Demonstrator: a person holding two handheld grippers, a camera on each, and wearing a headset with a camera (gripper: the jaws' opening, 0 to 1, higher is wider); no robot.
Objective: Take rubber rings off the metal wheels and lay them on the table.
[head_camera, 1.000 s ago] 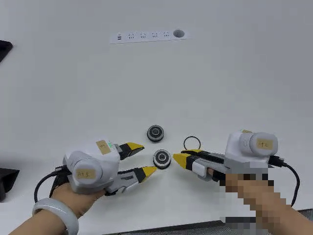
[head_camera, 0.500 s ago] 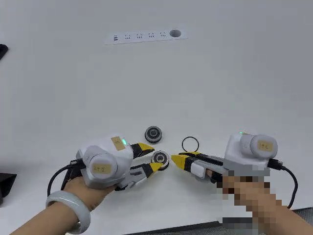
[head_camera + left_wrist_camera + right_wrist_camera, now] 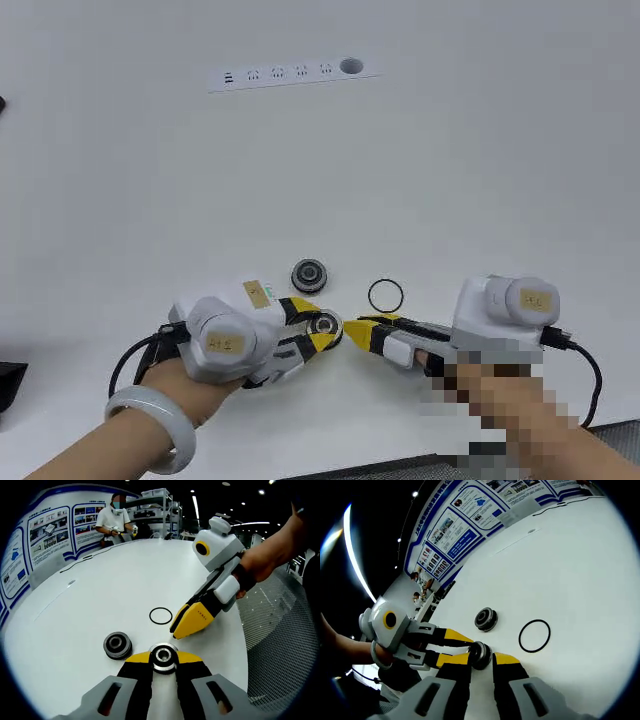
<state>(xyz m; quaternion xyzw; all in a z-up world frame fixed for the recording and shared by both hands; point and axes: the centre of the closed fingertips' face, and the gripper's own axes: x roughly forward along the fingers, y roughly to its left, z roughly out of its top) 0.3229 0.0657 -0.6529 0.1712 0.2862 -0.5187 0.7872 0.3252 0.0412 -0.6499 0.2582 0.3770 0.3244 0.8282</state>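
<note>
A metal wheel (image 3: pixel 326 323) with a black rubber ring sits between the yellow jaws of my left gripper (image 3: pixel 317 324), which is shut on it just above the white table (image 3: pixel 450 180). The left gripper view has that wheel (image 3: pixel 163 658) held at my jaw tips (image 3: pixel 163 655). My right gripper (image 3: pixel 351 332) is shut, its yellow tips just right of the held wheel (image 3: pixel 480 654). A second wheel (image 3: pixel 309 275) lies on the table behind. One loose black ring (image 3: pixel 386 295) lies flat to the right.
A white power strip (image 3: pixel 290 72) lies at the far side of the table. The near table edge runs along the bottom of the head view. People stand by display boards (image 3: pixel 117 517) in the background.
My left gripper moved right to the near wheel and shut its jaws on it. My right gripper crept left toward that wheel. The head camera shifted a little.
</note>
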